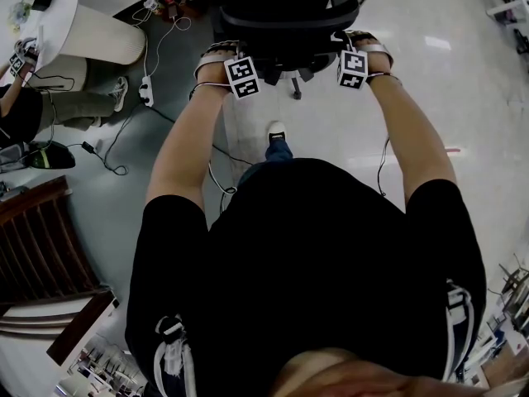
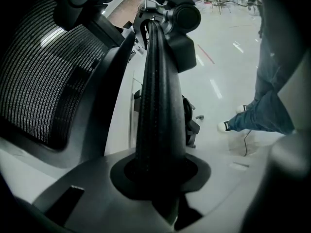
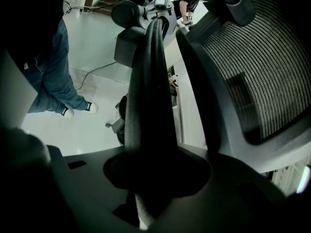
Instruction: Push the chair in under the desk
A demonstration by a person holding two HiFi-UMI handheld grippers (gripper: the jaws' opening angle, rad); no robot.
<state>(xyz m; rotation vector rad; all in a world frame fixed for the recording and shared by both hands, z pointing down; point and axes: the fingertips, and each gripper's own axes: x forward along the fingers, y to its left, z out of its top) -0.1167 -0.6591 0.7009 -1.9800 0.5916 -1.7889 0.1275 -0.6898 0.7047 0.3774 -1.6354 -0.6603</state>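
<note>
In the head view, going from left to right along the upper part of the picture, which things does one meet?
Seated person → power strip → left gripper → chair → right gripper.

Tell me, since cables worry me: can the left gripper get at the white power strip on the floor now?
Probably not yet: the left gripper is shut on the armrest of the chair, and the power strip lies on the floor off to its left. It would have to let go first.
</note>
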